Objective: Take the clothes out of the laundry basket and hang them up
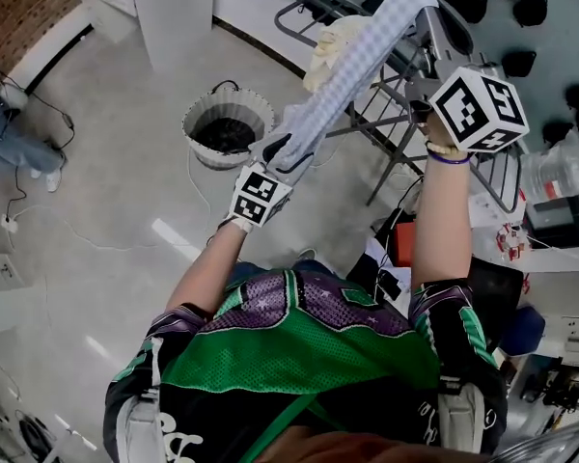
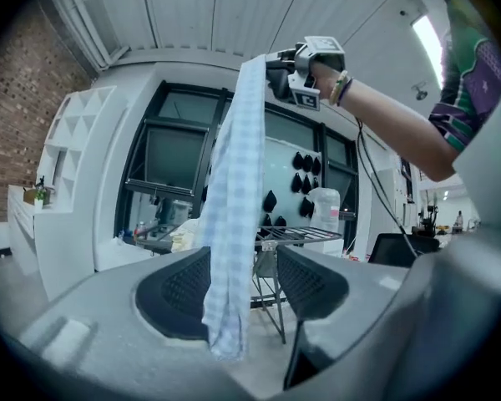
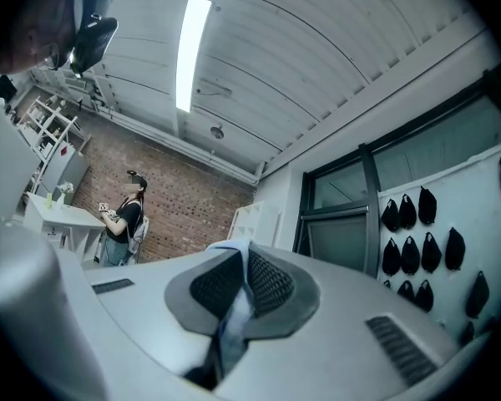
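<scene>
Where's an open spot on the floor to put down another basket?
The bare floor left of the laundry basket, in front of the white cabinet. On the right it is crowded: the drying rack and clutter around it.

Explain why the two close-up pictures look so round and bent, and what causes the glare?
Both gripper views are wide-angle, so straight lines bow and the corners go black. Left gripper view: a ceiling light glares top right. Right gripper view: a strip light burns white. Head view: evenly lit.
</scene>
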`<state>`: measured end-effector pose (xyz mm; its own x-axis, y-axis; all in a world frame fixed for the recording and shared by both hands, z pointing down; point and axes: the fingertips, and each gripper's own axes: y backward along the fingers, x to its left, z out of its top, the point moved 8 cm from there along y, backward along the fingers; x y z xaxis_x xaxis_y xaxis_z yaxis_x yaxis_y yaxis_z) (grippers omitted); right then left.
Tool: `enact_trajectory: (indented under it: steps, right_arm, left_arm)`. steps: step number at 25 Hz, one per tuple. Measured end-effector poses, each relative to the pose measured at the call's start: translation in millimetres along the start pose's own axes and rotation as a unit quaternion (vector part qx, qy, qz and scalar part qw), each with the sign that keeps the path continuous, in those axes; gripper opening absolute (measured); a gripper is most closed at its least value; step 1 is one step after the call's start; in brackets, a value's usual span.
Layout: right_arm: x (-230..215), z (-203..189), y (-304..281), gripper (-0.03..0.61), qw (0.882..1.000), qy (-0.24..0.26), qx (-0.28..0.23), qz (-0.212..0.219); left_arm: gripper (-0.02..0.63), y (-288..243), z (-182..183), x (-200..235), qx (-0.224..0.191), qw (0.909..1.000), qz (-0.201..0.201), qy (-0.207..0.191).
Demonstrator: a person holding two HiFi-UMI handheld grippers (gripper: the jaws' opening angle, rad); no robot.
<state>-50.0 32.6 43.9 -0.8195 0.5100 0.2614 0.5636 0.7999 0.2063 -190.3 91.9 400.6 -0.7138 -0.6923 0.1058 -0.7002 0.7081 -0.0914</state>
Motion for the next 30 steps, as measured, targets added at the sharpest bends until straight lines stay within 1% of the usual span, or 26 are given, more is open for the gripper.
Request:
enact_trajectory:
  steps: [2,3,6,8,9,11,13,15,20,22,27,30]
  right_arm:
    - [-4,4,-1,0.011,1.000,0.007,0.002,0.003]
    - [-7,7,0,0.011,1.000,0.012,0.004,0.004]
    - [-20,14,5,0.011,1.000,0.023,0.005,-0.005]
    - [-30,16,8,0.011,1.000,0.023,0.002,-0.012]
    - [-36,15,10,0.011,1.000,0.024,0.002,-0.016]
    - [-54,10,16,0.011,0.999,0.024,0.005,-0.024]
    - [-76,3,24,0.011,0.999,0.023,0.011,-0.035]
    - [-99,-4,35,0.011,0.998,0.021,0.015,-0.051]
    - [-157,-23,77,0.011,0.995,0.010,0.017,-0.098]
    - [-183,-32,100,0.011,0.993,0.004,0.018,-0.117]
    - [-247,-61,163,0.011,0.987,-0.014,0.025,-0.161]
    - [-284,-78,202,0.011,0.982,-0.033,0.023,-0.185]
  left_arm:
    - [0.242,-13,-1,1,0.005,0.9999,-0.007,0.013]
    - [0.242,-21,-1,-2,0.008,0.9998,-0.014,0.013]
    - [0.241,-43,-5,-16,0.025,0.9992,-0.031,-0.002]
    - [0.238,-50,-11,-20,0.038,0.9990,-0.021,-0.011]
    - [0.214,-50,-13,-19,0.040,0.9990,-0.012,-0.014]
    - [0.123,-50,-13,-15,0.040,0.9991,0.005,-0.015]
    - [0.068,-49,-9,-9,0.039,0.9989,0.019,-0.017]
    - [0.040,-47,-2,-2,0.037,0.9986,0.033,-0.019]
    - [0.033,-47,28,9,0.022,0.9978,0.054,-0.032]
    - [0.032,-51,46,7,0.014,0.9968,0.057,-0.054]
    - [0.032,-72,107,-9,-0.005,0.9877,0.064,-0.143]
    - [0.032,-99,141,-25,-0.016,0.9834,0.058,-0.171]
